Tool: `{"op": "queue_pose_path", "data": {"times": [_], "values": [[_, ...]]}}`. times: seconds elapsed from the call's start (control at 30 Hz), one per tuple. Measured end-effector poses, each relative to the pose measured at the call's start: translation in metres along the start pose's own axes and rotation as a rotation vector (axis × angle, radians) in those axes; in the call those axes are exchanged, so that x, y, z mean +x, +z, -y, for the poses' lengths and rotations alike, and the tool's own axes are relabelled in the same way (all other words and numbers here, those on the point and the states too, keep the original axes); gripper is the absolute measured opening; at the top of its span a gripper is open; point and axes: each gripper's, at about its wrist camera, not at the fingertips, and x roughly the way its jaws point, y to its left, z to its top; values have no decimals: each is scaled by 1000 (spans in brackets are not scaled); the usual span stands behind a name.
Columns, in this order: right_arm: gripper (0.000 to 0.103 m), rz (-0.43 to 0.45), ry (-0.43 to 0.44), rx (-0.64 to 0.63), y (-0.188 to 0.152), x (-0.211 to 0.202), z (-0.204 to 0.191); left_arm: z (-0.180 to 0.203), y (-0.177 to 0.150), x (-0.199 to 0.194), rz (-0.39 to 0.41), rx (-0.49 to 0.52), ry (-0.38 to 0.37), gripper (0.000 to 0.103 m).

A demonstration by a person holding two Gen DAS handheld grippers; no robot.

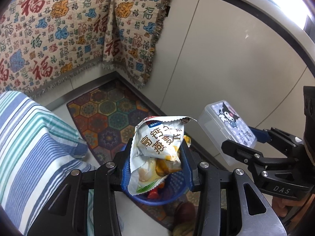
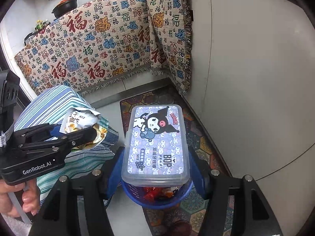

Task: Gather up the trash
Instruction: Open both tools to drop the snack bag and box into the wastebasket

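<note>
Two handheld grippers are over a blue mesh basket (image 1: 173,184) on the floor, which already contains red and orange scraps. The left gripper (image 1: 157,153) is clenched on a crumpled white snack packet (image 1: 157,149), its blue pads pressing both sides, the packet directly above the basket. The right gripper (image 2: 155,165) grasps a clear plastic box (image 2: 155,143) bearing a cartoon label, held lid-up above the same basket, just beside the packet. The basket stands on a patterned hexagon mat (image 2: 198,137). A striped cloth (image 1: 29,143) lies to the left; a character-printed blanket (image 2: 94,45) hangs behind. A hand (image 2: 17,198) grips the left tool's handle.
</note>
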Motion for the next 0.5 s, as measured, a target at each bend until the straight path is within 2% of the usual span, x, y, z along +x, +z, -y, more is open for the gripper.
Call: {"op": "queue_pose_path", "data": {"times": [0.33, 0.4, 0.43, 0.47, 0.5], "values": [[62, -7, -11, 9, 1, 5, 6, 0, 3, 1, 5, 19, -20, 46], [63, -9, -14, 7, 2, 6, 6, 1, 4, 1, 12, 29, -38, 64], [65, 1, -15, 10, 2, 6, 6, 1, 6, 0, 23, 26, -46, 81], [69, 14, -20, 12, 2, 5, 6, 0, 7, -2, 44, 18, -42, 93], [85, 18, -22, 10, 1, 5, 7, -1, 9, -5, 56, 13, -54, 96]]}}
